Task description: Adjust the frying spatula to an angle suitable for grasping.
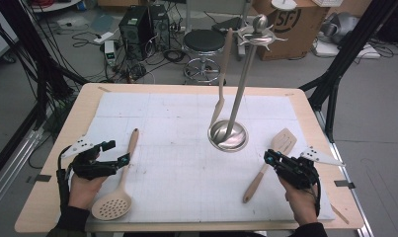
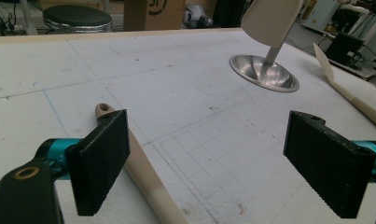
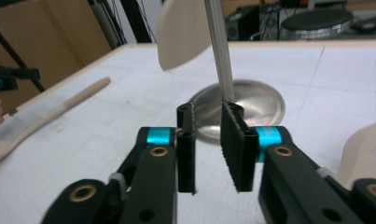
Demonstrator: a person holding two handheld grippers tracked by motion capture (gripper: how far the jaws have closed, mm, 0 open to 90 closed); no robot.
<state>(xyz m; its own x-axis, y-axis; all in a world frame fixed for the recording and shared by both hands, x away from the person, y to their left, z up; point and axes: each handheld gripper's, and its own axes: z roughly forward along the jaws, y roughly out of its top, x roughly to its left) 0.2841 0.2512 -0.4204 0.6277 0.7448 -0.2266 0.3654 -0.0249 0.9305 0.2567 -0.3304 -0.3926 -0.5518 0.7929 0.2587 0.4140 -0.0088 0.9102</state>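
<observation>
Wooden utensils lie on the white mat [image 1: 186,163], one by each hand, and the next move turns on how each handle runs against its gripper. The slotted turner [image 1: 270,160] lies on the right side of the table [image 1: 53,187], blade toward the far edge near the stand's steel base [image 1: 228,135], handle slanting back toward the person and a little inward. The right gripper [image 1: 268,158] sits right at that handle, about midway along it, coming at it from the outer side, so its jaws cross the long axis roughly square. In the right gripper view the right gripper [image 3: 212,140] has its jaws drawn close, a narrow gap left between the pads [image 3: 237,144]; no handle shows between the tips there, and the turner's blade [image 3: 363,154] sits off to one side, so I cannot tell whether the pads press on the handle or merely stand over it. The skimmer [image 1: 118,182] lies on the left, round perforated bowl near the table's front edge, handle running away from the person. The left gripper [image 1: 116,152] rests beside the upper handle; in the left gripper view the left gripper [image 2: 206,158] stands wide apart and holds nothing, the skimmer handle [image 2: 139,172] passing under its left pad rather than between the two. A third utensil [image 1: 222,79] hangs from the stand. Judging from this, the right hand is the nearer to a grasp.
</observation>
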